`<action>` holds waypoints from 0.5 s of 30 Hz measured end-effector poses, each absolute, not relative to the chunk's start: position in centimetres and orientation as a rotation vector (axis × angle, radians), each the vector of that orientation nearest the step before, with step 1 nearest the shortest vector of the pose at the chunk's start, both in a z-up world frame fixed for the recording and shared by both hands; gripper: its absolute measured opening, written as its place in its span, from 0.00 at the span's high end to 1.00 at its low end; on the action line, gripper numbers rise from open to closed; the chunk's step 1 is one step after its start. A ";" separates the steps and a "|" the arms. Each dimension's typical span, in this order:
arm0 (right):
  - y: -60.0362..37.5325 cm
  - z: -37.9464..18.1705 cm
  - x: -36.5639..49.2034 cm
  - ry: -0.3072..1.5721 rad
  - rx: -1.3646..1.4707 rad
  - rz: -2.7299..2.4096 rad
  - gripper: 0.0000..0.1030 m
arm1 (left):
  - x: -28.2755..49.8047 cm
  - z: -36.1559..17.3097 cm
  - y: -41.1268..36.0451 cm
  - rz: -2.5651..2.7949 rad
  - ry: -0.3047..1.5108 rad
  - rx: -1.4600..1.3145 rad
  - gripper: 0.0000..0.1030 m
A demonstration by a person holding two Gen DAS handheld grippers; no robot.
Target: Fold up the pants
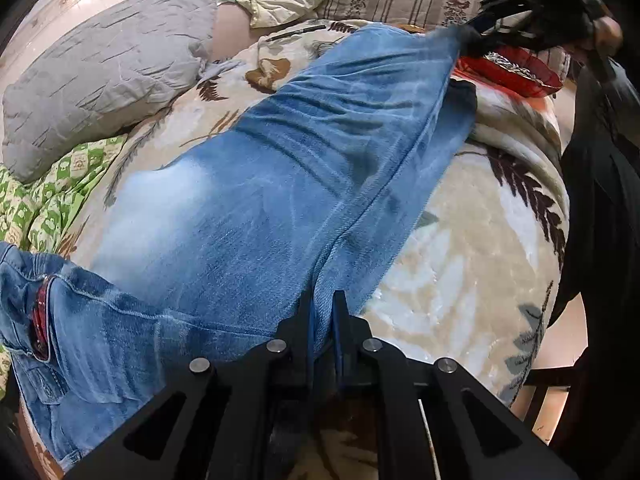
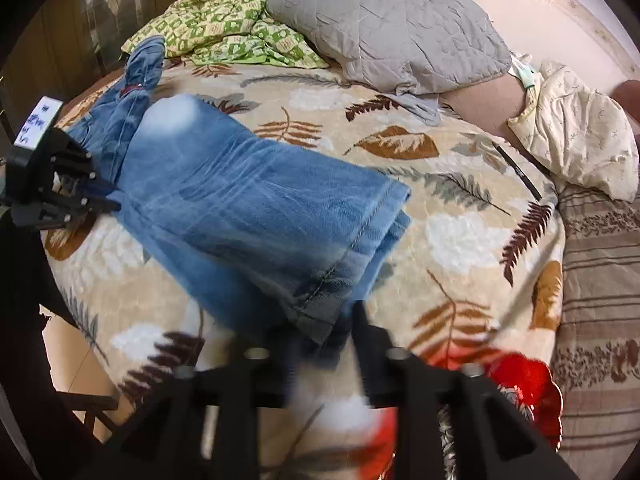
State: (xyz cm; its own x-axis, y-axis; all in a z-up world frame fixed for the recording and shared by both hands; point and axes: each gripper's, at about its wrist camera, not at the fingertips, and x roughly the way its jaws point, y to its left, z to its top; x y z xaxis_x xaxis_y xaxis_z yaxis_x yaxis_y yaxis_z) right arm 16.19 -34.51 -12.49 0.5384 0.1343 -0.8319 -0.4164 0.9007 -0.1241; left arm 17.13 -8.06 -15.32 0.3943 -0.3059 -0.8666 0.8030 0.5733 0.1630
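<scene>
My left gripper (image 1: 323,308) pinches the jeans (image 1: 256,200) on the blanket (image 1: 460,280); my right gripper (image 2: 320,320) stands spread, hem between its jaws.

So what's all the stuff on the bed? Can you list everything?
jeans: one, blue, lying across the middle of the blanket, legs together
blanket: one, cream with brown and grey leaves, covering the bed
pillow: one, grey, at the far side of the bed
green cloth: one, green and white check, beside the pillow
cream cloth: one, pale cream, crumpled at the bed's edge
striped cloth: one, brown stripes, beside the blanket
red thing: one, shiny red, near the hems; can't tell what it is
left gripper: black, shut on the jeans' edge
right gripper: black, blurred, open, at the hems
</scene>
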 end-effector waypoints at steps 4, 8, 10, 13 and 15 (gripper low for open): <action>-34.9 -10.9 14.8 0.894 -0.303 0.319 0.22 | 16.7 -14.6 -7.9 -0.763 0.915 0.608 0.81; -34.5 -9.0 14.0 0.851 -0.301 0.310 0.22 | 15.6 -11.4 -6.6 -0.732 0.851 0.504 0.10; -33.9 -8.0 13.7 0.814 -0.290 0.317 0.22 | 14.8 -9.2 -5.4 -0.717 0.800 0.451 0.10; -32.5 -7.1 13.4 0.773 -0.274 0.335 0.22 | 14.1 -6.8 -3.6 -0.672 0.753 0.400 0.10; -31.5 -6.8 13.3 0.750 -0.258 0.349 0.22 | 13.7 -5.3 -1.9 -0.592 0.719 0.373 0.10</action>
